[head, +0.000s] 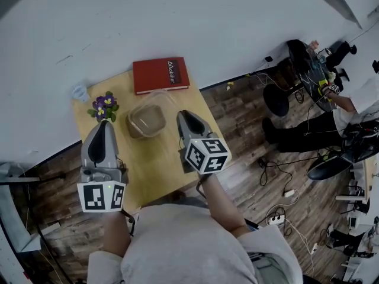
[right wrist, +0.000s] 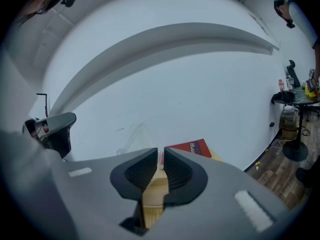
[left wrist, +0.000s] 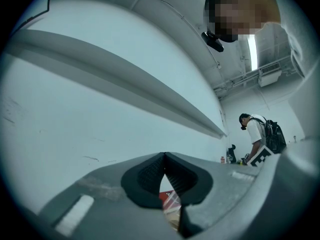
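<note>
On a small wooden table (head: 155, 158) stands a clear plastic container (head: 146, 121) with brown contents. Its clear lid (head: 159, 94) stands tilted up over it. My right gripper (head: 182, 113) is at the container's right edge, its jaws closed to a thin slit (right wrist: 161, 154) on the lid's edge (right wrist: 134, 134). My left gripper (head: 105, 123) hovers left of the container, just in front of a pot of purple flowers (head: 104, 105). Its jaws (left wrist: 165, 156) meet at the tips with nothing between them. A red book (head: 160, 74) lies at the table's back edge.
A small clear glass (head: 79, 92) stands at the table's back left corner, against the white wall (head: 177, 22). Right of the table, cables and a power strip (head: 276, 219) lie on the wooden floor. A seated person (head: 331, 120) and a cluttered desk (head: 314, 64) are at the far right.
</note>
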Motion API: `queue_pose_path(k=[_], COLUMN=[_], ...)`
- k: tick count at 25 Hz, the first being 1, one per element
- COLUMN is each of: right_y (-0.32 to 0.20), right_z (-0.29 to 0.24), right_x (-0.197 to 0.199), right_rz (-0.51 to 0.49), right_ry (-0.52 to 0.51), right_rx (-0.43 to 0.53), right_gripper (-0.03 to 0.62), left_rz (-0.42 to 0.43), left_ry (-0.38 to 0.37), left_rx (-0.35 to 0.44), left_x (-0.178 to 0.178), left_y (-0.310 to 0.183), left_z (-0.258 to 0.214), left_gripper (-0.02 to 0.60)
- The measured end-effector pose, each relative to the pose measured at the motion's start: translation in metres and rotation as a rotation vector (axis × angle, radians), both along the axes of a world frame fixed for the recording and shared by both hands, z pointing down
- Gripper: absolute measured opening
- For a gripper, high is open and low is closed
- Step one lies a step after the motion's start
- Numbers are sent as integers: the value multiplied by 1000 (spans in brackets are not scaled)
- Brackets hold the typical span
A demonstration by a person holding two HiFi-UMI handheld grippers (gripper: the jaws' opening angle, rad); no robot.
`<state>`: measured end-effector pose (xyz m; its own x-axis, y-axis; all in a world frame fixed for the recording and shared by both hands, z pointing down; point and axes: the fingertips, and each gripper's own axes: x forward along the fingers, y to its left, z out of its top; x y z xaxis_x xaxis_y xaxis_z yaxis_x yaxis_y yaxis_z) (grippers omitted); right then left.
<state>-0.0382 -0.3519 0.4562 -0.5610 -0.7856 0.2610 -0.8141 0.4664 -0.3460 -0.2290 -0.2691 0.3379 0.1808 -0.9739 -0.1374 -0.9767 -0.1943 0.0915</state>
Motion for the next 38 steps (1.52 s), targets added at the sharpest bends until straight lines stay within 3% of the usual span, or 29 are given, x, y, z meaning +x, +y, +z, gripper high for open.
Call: queue_pose_path(k=[18, 38], right_y=[26, 52], right_z=[-58, -98], right_x=[27, 53], right_rz=[-16, -15], right_ry=[99, 170], right_rx=[206, 347], right_gripper=[40, 38], left_rz=[-5, -7], left_ry=[-26, -40], left_rx=[45, 78], left_x=[28, 55], left_y=[30, 53], left_z=[-21, -36], left_gripper=[5, 5])
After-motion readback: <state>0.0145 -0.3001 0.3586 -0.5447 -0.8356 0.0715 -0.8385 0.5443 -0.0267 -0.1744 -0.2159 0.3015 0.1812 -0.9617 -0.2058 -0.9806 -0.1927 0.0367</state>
